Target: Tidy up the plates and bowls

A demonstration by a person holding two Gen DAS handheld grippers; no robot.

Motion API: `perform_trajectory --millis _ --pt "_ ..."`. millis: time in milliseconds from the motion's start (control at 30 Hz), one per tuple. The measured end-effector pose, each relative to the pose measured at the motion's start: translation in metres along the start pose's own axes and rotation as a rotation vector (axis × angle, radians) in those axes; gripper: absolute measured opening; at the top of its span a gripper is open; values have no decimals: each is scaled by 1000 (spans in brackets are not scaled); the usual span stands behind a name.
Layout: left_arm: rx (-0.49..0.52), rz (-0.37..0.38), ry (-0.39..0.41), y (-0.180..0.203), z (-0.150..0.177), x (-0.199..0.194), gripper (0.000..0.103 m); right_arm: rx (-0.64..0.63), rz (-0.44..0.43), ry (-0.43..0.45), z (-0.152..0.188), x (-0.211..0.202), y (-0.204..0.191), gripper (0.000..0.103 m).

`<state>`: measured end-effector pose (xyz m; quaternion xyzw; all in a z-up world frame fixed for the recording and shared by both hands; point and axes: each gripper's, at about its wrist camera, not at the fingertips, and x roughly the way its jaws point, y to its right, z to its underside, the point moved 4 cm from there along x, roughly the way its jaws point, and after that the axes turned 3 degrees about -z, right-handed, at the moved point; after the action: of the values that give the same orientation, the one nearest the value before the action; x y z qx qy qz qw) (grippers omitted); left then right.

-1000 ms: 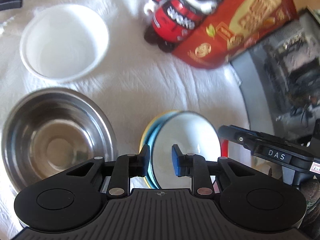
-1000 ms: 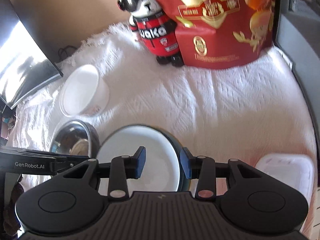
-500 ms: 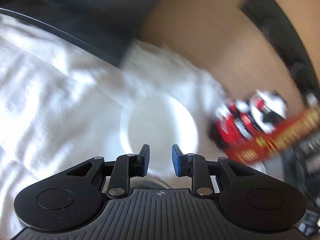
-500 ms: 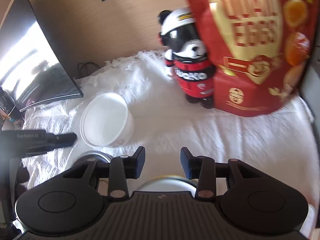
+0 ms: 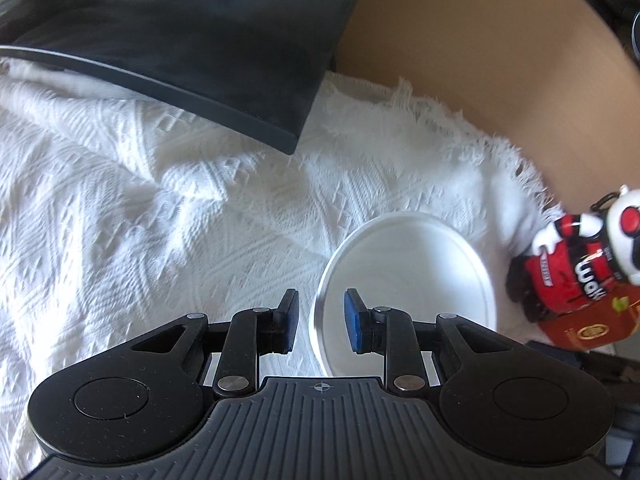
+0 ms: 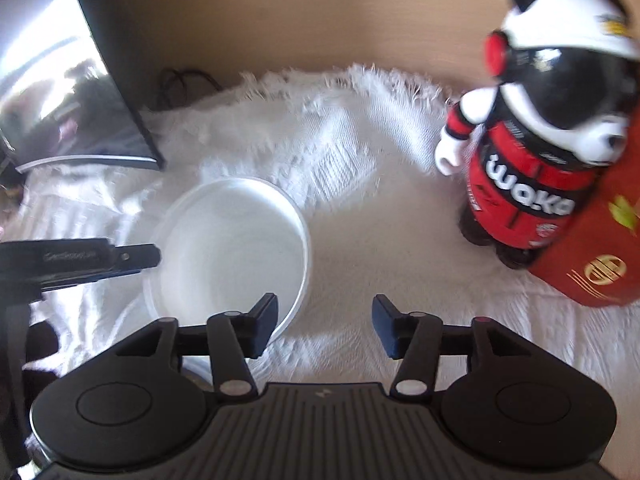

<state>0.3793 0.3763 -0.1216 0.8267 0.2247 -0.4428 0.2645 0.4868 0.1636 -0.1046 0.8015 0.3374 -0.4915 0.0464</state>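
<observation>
From the left wrist, the left tool (image 5: 318, 326) hangs over a white woven cloth (image 5: 120, 216) that covers the desk, its blue-padded jaws a narrow gap apart. The near rim of the white bowl (image 5: 412, 280) stands in that gap, but the pads do not press on it, so the tool is open around the rim and grips nothing. The bowl sits upright on the cloth, just right of centre, empty inside. Behind it a dark curved monitor (image 5: 180, 40) leans over the cloth, and at the right edge a red-and-black bear figure (image 5: 576, 264) stands beside a red package (image 5: 584, 330). From the right wrist, the right tool (image 6: 324, 326) has just been opening and its jaws stand wide with only bare cloth between them. The white bowl (image 6: 232, 248) lies left of this tool, its rim near the left finger. The left tool (image 6: 136, 258) reaches in from the left edge to the bowl's far side. The bear figure (image 6: 536, 152) stands well to the right, touching the red package (image 6: 600, 264), and the monitor (image 6: 72, 92) fills the upper left.
</observation>
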Motion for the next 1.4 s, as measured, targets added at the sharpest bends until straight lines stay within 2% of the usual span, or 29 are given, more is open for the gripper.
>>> perform_trajectory --millis 133,200,267,333,367,400,567,700,867,967,1133,1400 --pt "6 -26 -37 -2 0 21 27 2 46 -47 -7 34 -1 56" --pt "-8 -5 -65 -3 1 31 27 7 49 -65 -8 47 -1 57" --pt "-28 47 -88 -2 3 37 27 27 1 -91 -8 59 1 56" --pt "-42 95 -97 3 5 37 28 65 -46 -140 -4 71 2 39" --pt "-34 101 -88 8 5 33 28 80 -68 -157 -2 75 3 26" --pt "-18 107 -75 14 6 28 28 92 -97 -168 0 76 3 18" --pt "38 178 -54 48 10 7 28 127 -95 -135 1 49 15 18" --pt "45 217 -120 77 23 11 28 150 -59 -89 8 17 35 19" --pt "156 211 -164 123 50 17 28 149 12 -33 24 -18 63 19" --pt "211 190 -204 143 63 31 28 186 34 -28 34 -30 89 19" --pt "183 202 -261 151 72 60 28 269 40 -66 48 -19 125 19" --pt "192 176 -264 158 77 75 31 382 -20 -129 64 12 151 24"
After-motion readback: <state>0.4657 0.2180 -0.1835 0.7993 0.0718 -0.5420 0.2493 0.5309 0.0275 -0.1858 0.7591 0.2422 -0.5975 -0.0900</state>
